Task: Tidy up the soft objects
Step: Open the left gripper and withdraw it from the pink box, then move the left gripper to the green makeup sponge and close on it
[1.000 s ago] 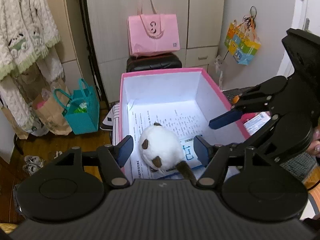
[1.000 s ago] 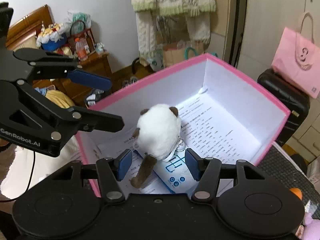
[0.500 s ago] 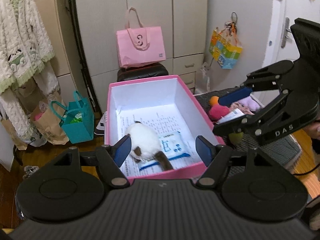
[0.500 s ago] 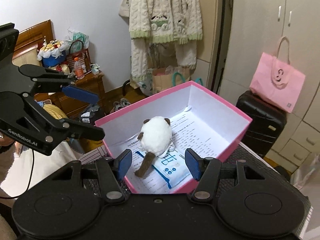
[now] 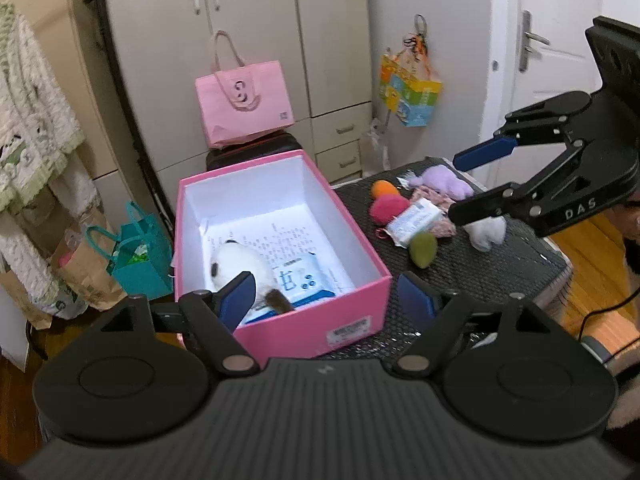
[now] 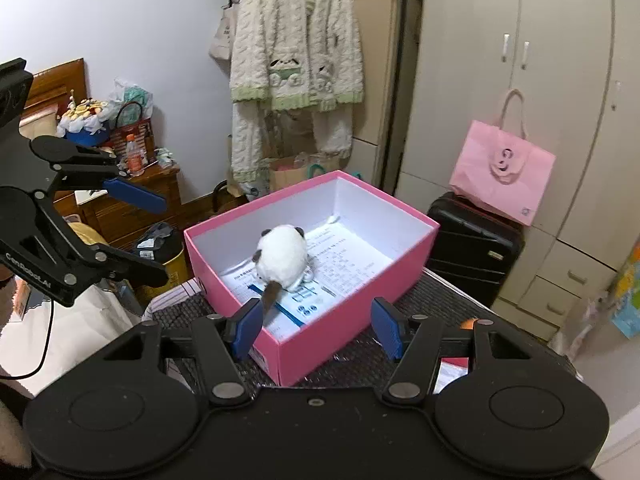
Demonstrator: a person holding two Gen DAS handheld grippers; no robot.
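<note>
A white plush toy (image 5: 236,264) with brown patches is seen lying in the pink box (image 5: 360,280), on printed sheets and a blue-and-white packet (image 5: 298,280). To the right, further soft toys (image 5: 386,206) are scattered on the dark mat (image 5: 500,264). The left gripper (image 5: 328,300), whose jaws have just been opening, and the right gripper (image 6: 316,324) are both held apart with nothing between them.

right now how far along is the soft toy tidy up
Done: one white plush lies in the pink box. In hand: nothing; the left gripper, whose jaws have just been opening, and the right gripper are both empty. Left: purple plush, pink ball, green ball and others on the mat.
</note>
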